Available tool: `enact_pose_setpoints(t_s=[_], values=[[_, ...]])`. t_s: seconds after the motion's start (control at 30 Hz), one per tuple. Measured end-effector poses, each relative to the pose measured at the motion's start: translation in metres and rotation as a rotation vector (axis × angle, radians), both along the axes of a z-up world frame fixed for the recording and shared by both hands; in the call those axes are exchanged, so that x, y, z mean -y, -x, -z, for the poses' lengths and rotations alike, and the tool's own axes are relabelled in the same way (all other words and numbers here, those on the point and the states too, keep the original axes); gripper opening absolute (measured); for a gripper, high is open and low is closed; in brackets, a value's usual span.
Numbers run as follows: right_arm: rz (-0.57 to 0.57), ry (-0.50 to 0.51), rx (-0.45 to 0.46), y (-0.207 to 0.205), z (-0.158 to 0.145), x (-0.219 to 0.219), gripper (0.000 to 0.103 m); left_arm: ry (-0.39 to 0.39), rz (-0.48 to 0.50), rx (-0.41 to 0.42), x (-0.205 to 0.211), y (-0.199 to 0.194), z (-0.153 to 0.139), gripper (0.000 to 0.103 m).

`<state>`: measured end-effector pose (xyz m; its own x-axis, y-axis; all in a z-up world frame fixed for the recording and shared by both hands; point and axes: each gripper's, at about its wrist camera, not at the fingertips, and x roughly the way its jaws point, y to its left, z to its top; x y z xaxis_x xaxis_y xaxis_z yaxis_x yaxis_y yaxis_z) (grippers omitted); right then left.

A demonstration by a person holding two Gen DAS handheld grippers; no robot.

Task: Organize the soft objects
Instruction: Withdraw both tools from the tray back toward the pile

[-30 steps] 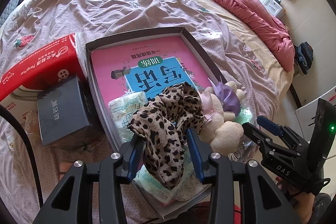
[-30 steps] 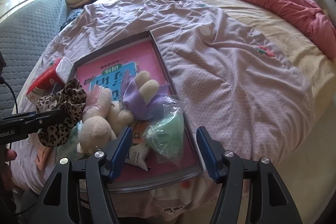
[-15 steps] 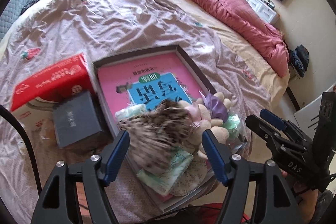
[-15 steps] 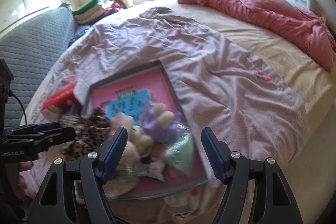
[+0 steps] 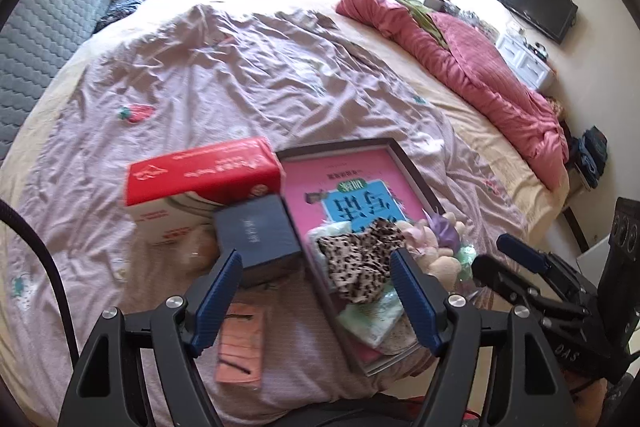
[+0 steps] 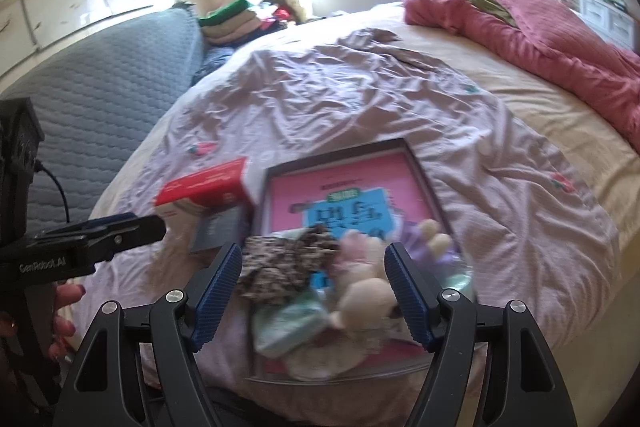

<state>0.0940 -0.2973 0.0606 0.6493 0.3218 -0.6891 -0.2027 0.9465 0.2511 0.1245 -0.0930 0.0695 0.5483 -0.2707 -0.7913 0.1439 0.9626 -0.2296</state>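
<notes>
A dark-rimmed tray [image 5: 416,171] with a pink book in it lies on the bed. At its near end sit a leopard-print cloth [image 5: 360,259], a cream and pink plush toy [image 5: 436,255] with a purple bow, and pale green soft packs [image 5: 372,319]. My left gripper [image 5: 316,299] hangs above and in front of the cloth, its jaws opening with nothing between them. My right gripper [image 6: 312,291] is open and empty, raised over the leopard-print cloth [image 6: 284,263] and the plush toy [image 6: 360,295]. Each gripper shows at the edge of the other's view.
Left of the tray stand a red and white tissue box [image 5: 200,171] and a dark box [image 5: 256,235]. An orange packet [image 5: 240,343] lies near the bed's edge. A pink quilt [image 5: 480,67] is bunched at the far right, a grey padded headboard [image 5: 40,39] at the left.
The left gripper has let go of the leopard-print cloth, which now lies in the tray. Both grippers have risen and drawn back, and their jaws stand wider.
</notes>
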Motion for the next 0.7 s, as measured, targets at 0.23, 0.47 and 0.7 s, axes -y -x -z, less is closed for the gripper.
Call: enact_pose_setpoints(t_s=[0.23,0.47,0.7], values=[[-0.090,-0.012,-0.014,0.009,-0.005,-0.043,0.076,-0.012,-0.057,0.015,-0.028,0.014,-0.005,0.077],[-0.194,0.015,-0.037,0.020,0.000,-0.093,0.076,-0.033,-0.113,0.001,-0.057,0.028,0.004,0.077],[-0.246,0.024,-0.074,0.023,0.010,-0.121,0.076,-0.045,-0.157,-0.014,-0.082,0.038,0.010,0.077]])
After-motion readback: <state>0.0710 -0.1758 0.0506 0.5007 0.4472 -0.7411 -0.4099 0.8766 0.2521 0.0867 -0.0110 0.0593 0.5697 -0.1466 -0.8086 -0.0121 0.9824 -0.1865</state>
